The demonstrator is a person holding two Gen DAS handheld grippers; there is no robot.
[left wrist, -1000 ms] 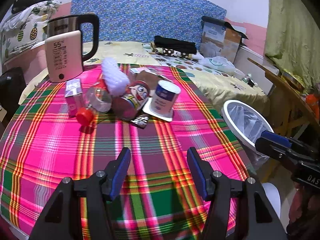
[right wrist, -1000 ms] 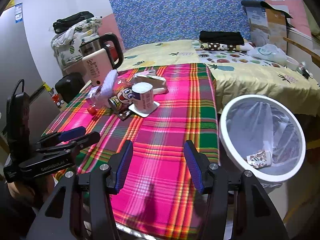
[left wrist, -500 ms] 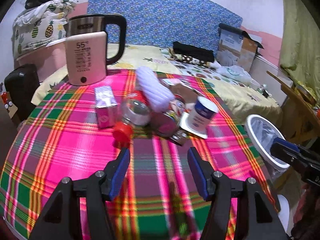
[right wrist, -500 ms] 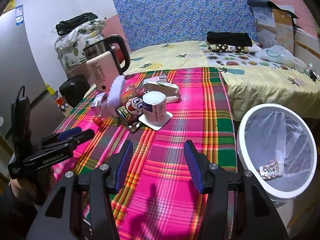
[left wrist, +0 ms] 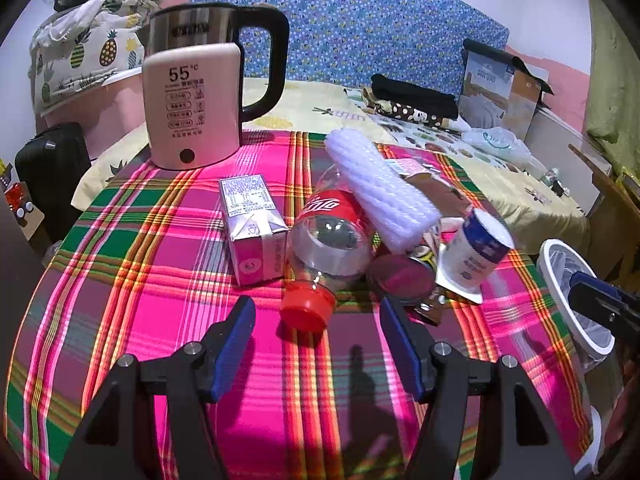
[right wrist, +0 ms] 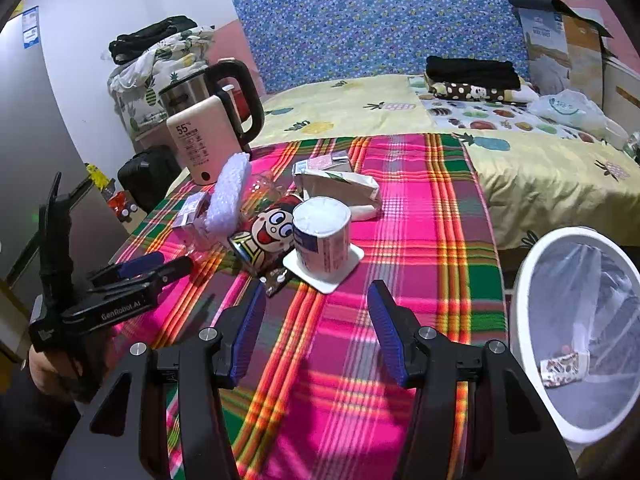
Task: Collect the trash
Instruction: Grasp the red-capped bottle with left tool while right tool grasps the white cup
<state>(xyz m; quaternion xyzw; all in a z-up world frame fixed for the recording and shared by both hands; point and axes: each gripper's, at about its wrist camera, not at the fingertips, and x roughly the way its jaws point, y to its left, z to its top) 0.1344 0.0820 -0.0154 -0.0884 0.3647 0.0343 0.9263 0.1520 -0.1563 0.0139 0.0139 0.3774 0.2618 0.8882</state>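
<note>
A pile of trash lies on the plaid tablecloth [left wrist: 160, 280]: a clear cola bottle [left wrist: 330, 248] with its red cap toward me, a pink carton [left wrist: 254, 228], a white foam sleeve [left wrist: 380, 192], a cartoon can [left wrist: 402, 280] and an upturned yogurt cup [left wrist: 476, 250]. My left gripper [left wrist: 316, 304] hovers low at the bottle's cap. Its jaws are opening, and the cap sits at the gap without the pads touching it. My right gripper [right wrist: 316, 288] stands open and empty just short of the yogurt cup [right wrist: 322, 236] and the can [right wrist: 268, 236]. A white bin [right wrist: 520, 320] stands off the table's right edge.
A pink warmer [left wrist: 192, 108] and a steel kettle [left wrist: 224, 28] stand at the table's far left. A crumpled paper bag [right wrist: 340, 188] lies behind the cup. A wrapper [right wrist: 564, 366] lies in the bin's liner. A bed with clothes and a box is beyond the table.
Both grippers have moved forward toward the trash pile, the left one up to the bottle's cap. The left jaws have spread wider. The right jaws look unchanged.
</note>
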